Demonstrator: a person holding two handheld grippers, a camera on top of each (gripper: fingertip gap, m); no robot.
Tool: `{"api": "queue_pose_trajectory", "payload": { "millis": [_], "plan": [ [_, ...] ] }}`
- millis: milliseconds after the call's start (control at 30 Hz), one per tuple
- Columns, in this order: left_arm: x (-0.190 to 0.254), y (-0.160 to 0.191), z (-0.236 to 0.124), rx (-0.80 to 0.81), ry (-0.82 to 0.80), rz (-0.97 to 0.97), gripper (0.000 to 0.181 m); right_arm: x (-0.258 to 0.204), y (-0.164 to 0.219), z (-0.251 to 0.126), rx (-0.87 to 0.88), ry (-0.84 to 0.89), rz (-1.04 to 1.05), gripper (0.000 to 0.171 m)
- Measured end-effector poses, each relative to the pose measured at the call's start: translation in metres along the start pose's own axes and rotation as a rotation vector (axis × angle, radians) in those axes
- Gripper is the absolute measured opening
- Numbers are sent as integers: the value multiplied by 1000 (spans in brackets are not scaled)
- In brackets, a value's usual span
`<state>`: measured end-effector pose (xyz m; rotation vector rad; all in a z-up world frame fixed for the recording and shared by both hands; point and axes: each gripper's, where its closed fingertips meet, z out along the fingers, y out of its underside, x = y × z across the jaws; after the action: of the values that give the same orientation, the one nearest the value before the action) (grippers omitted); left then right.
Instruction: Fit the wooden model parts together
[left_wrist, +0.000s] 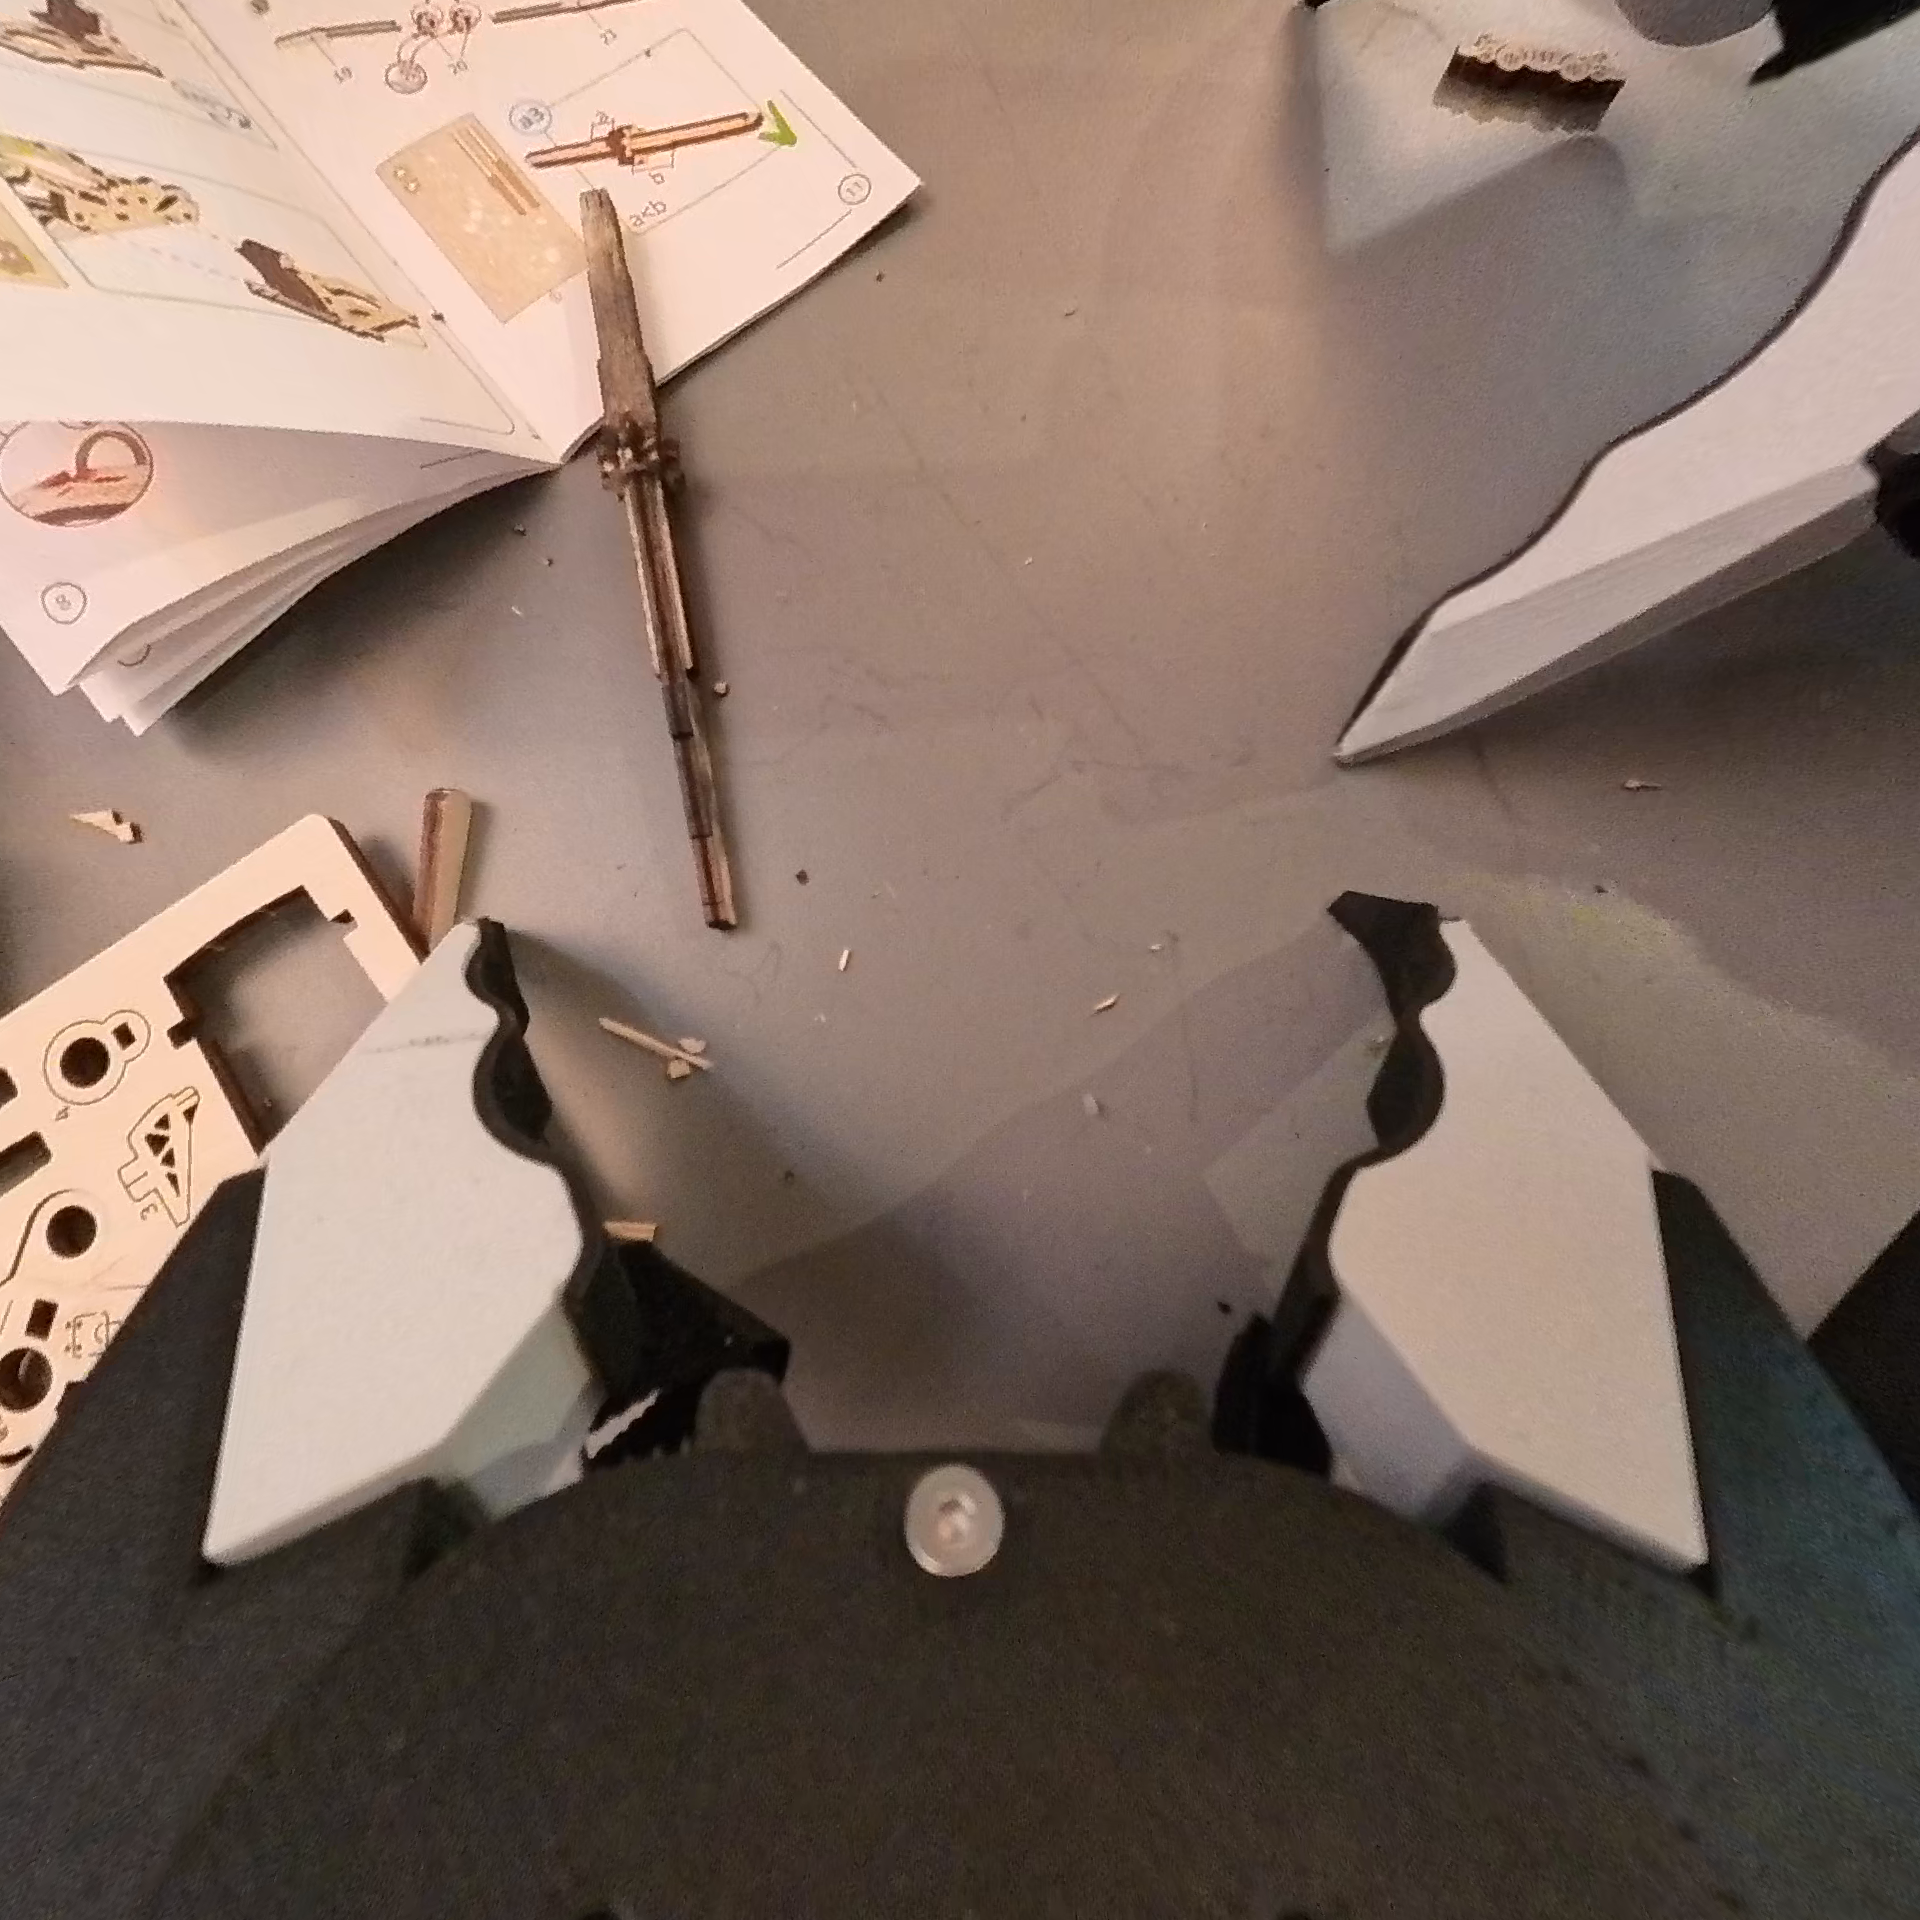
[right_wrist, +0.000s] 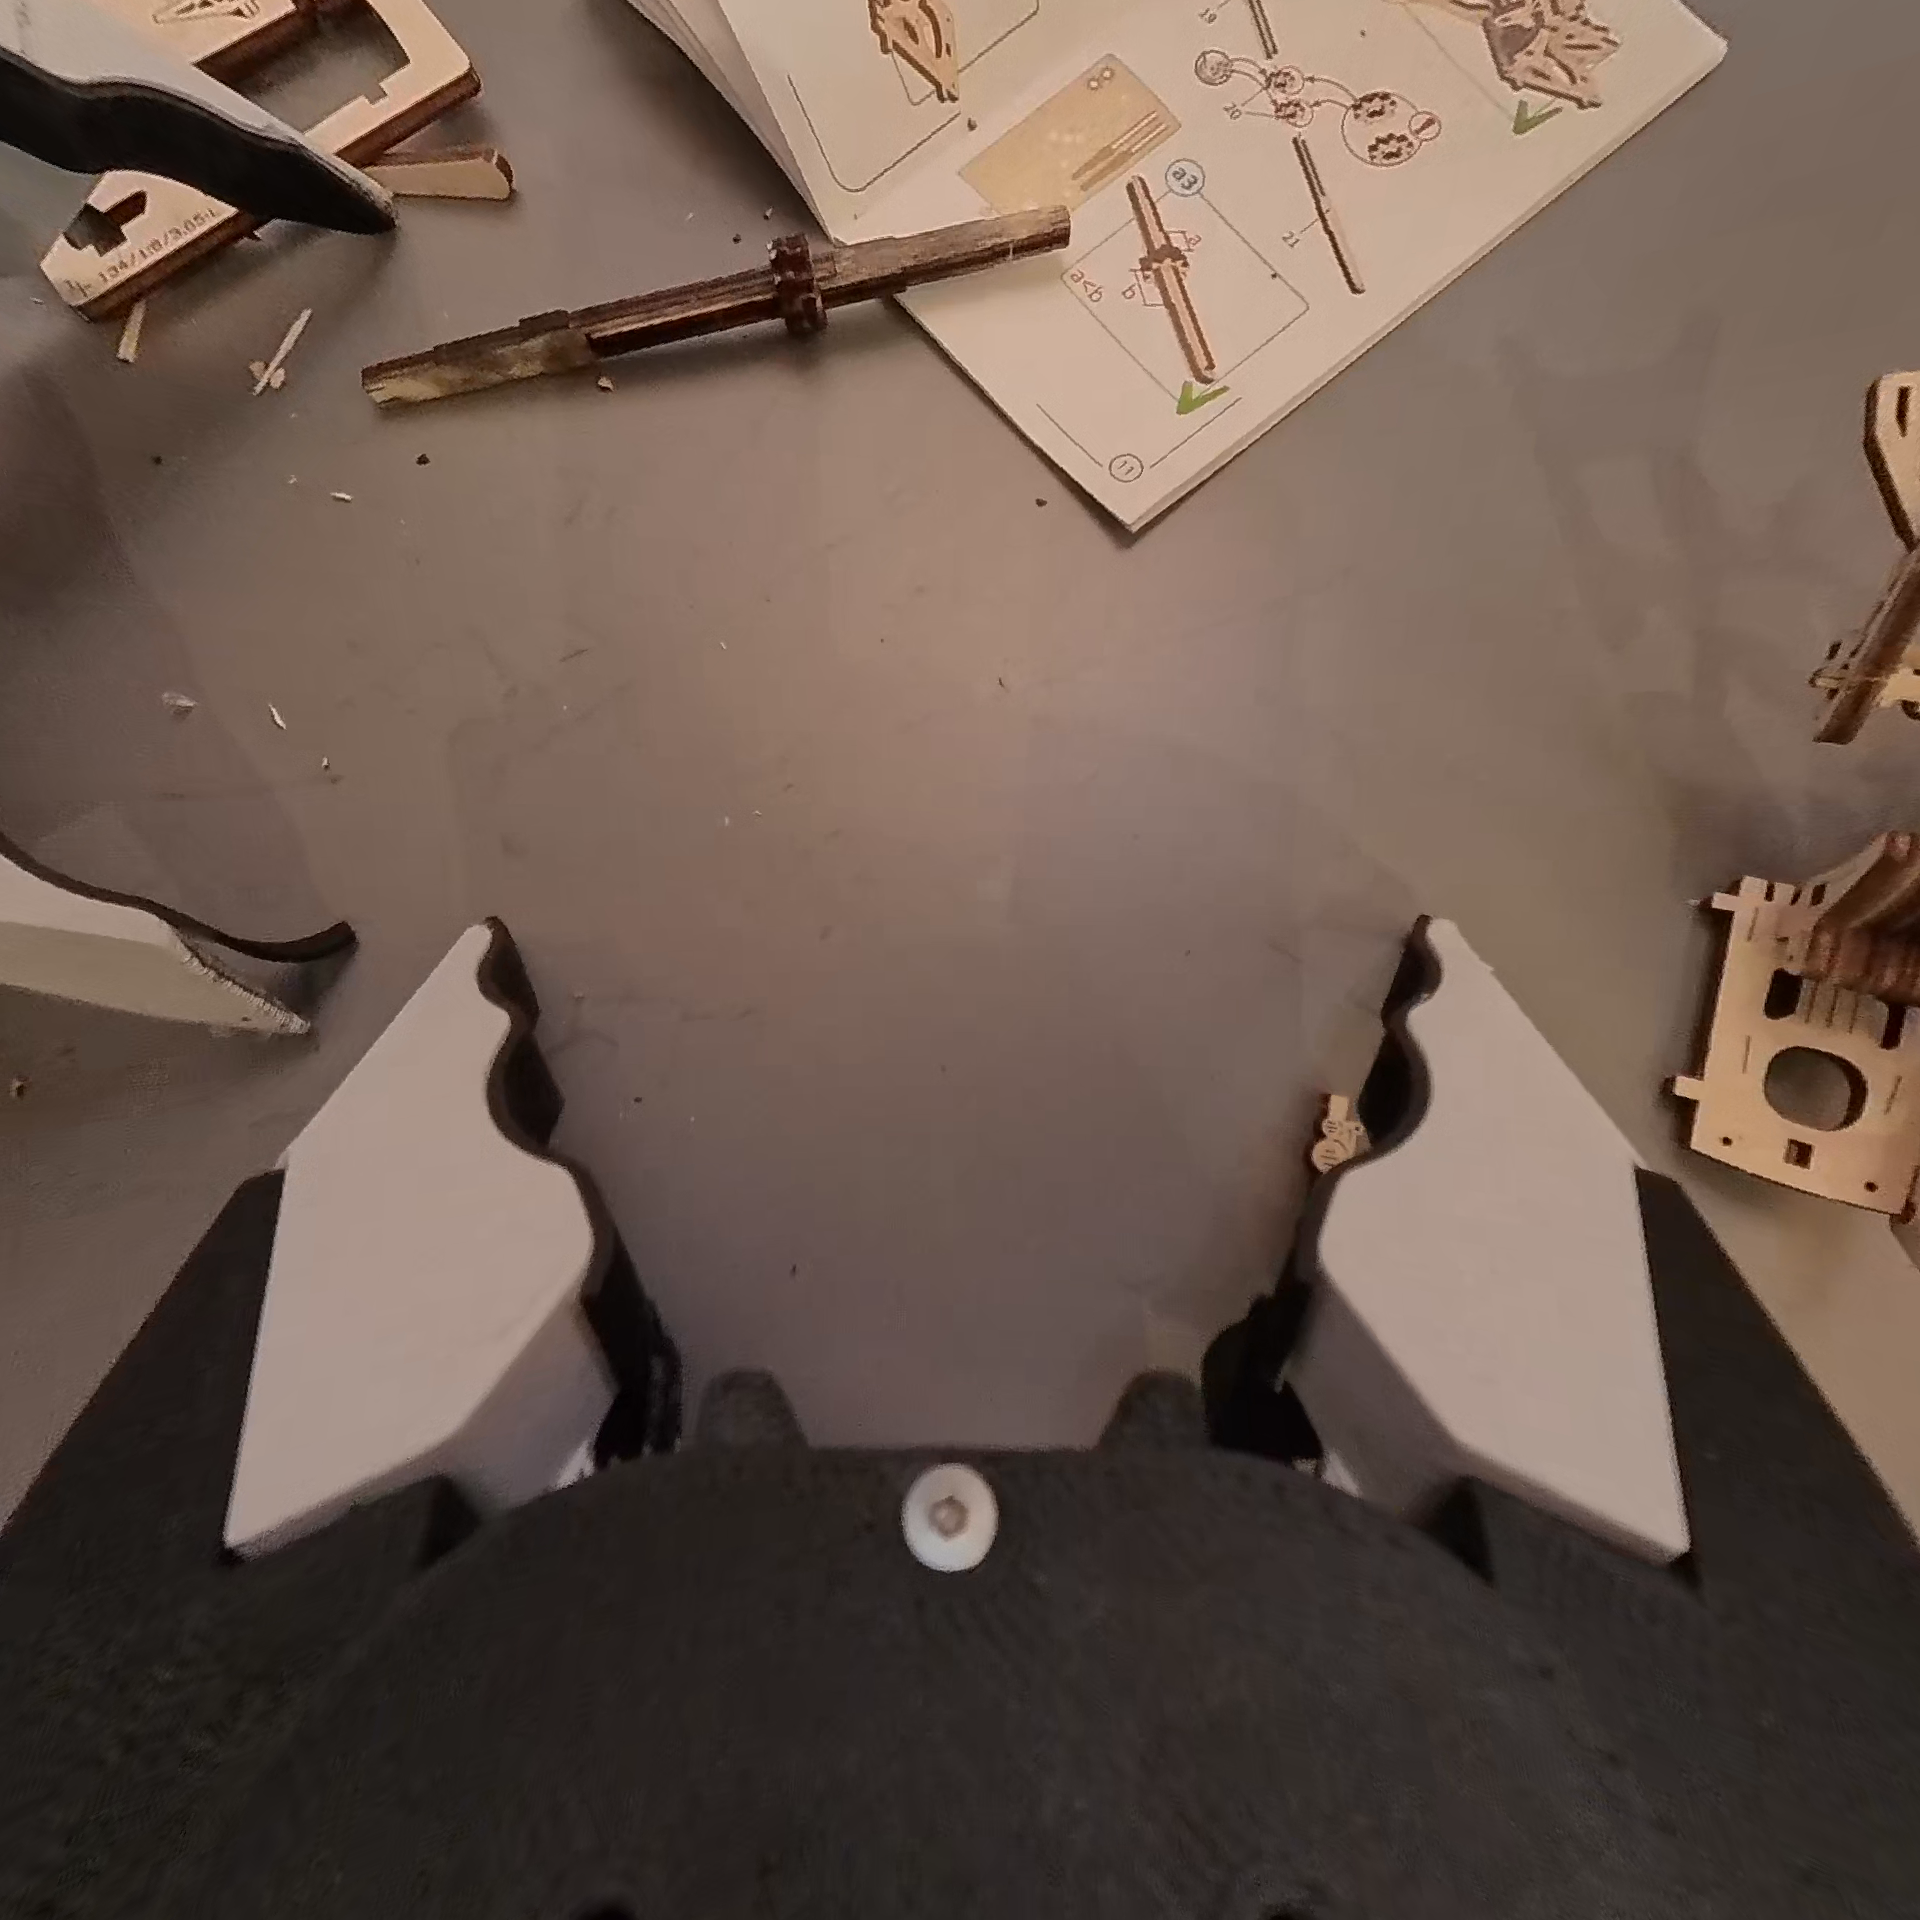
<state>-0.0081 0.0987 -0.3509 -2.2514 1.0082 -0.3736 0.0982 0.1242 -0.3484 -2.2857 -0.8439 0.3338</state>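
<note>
A dark wooden axle with a small gear on it (left_wrist: 665, 582) lies on the grey table, its far end resting on the open instruction booklet (left_wrist: 312, 260). My left gripper (left_wrist: 935, 966) is open and empty, just short of the axle and to its right. My right gripper (right_wrist: 961, 935) is open. A tiny light wooden gear piece (right_wrist: 1340, 1132) sits against its right finger's inner pad, and whether it sticks there or lies on the table I cannot tell. The axle (right_wrist: 717, 301) and booklet (right_wrist: 1247, 208) lie beyond it.
A laser-cut wooden parts sheet (left_wrist: 104, 1091) and a short wooden peg (left_wrist: 442, 862) lie at the left. A partly built wooden model (right_wrist: 1808, 1070) stands at the right edge. The right gripper's fingers (left_wrist: 1662, 540) reach in from the upper right. Wood splinters litter the table. My left gripper's tips are some 7 cm from the axle (right_wrist: 717, 301).
</note>
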Motion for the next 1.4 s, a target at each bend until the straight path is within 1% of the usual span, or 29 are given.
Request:
{"api": "queue_pose_trajectory", "payload": {
  "millis": [600, 900, 1033, 1167, 1267, 1367, 1400],
  "plan": [
    [-5, -5, 4, 0, -9, -11, 158, -12, 2, -1, -29, -68, -74, 155],
    [-10, -3, 3, -7, -51, -62, 158, -15, 3, -1, -22, -77, -87, 155],
    [-12, 6, -4, -12, -71, -88, 159, -15, 3, -2, -16, -78, -88, 155],
    [-3, 20, -16, -12, -74, -90, 158, -16, 3, -2, -11, -81, -92, 154],
    [-2, 26, -23, -42, -72, -76, 155, -17, 3, -2, -10, -84, -96, 154],
    [-6, 28, -31, -35, -110, -41, 152, -17, 3, -2, -8, -84, -96, 153],
    [-5, 27, -34, -28, -120, -16, 145, -17, 3, -2, -8, -84, -96, 153]
  ]
}}
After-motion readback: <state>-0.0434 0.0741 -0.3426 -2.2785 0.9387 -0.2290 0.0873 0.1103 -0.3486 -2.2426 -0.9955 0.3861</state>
